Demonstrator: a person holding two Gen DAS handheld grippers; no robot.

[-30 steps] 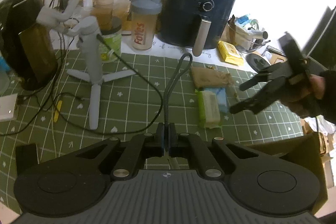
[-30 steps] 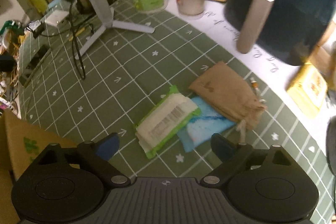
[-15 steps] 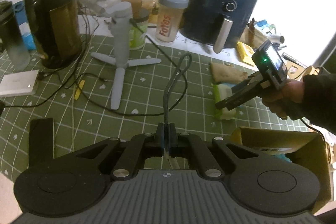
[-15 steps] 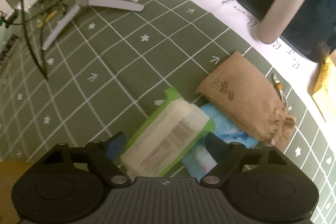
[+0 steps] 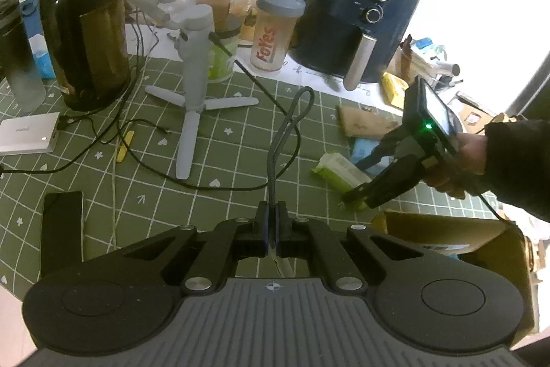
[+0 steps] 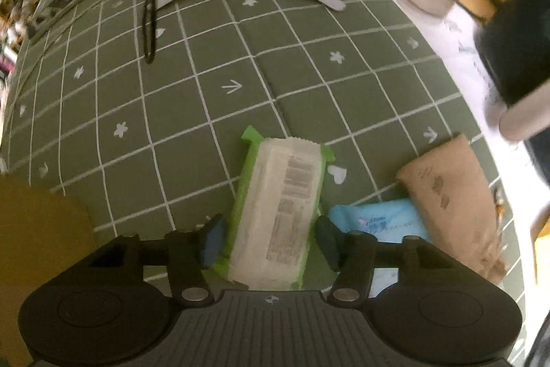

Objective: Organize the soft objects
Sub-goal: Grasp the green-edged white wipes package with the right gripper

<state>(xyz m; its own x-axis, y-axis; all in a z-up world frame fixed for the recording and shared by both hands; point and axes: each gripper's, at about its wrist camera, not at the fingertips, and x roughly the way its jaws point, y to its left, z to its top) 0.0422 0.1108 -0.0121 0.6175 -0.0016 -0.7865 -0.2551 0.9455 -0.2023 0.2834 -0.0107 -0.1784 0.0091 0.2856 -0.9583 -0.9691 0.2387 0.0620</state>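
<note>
A green-and-white pack of wipes point(image 6: 282, 195) lies on the green grid mat point(image 6: 206, 74), lengthwise between the fingers of my right gripper point(image 6: 270, 239). The jaws are closing, and the pads stand at the pack's two sides without squeezing it. Right of it lie a light blue tissue pack point(image 6: 378, 215) and a brown cloth pouch point(image 6: 450, 195). In the left wrist view the right gripper point(image 5: 354, 195), held by a hand, points down onto the wipes pack point(image 5: 338, 169). My left gripper point(image 5: 273, 212) is shut on a grey braided cable point(image 5: 275, 160) that loops upward.
An open cardboard box point(image 5: 481, 239) sits at the near right edge. A grey tripod point(image 5: 192, 64), a dark kettle point(image 5: 86, 30), a shaker bottle point(image 5: 275, 30) and a black air fryer point(image 5: 357, 23) stand at the back. Thin black cables point(image 5: 137, 157) cross the mat.
The right gripper came down over the wipes pack, rolled to line up with it, and its jaws narrowed around it. The left gripper stays shut on the cable.
</note>
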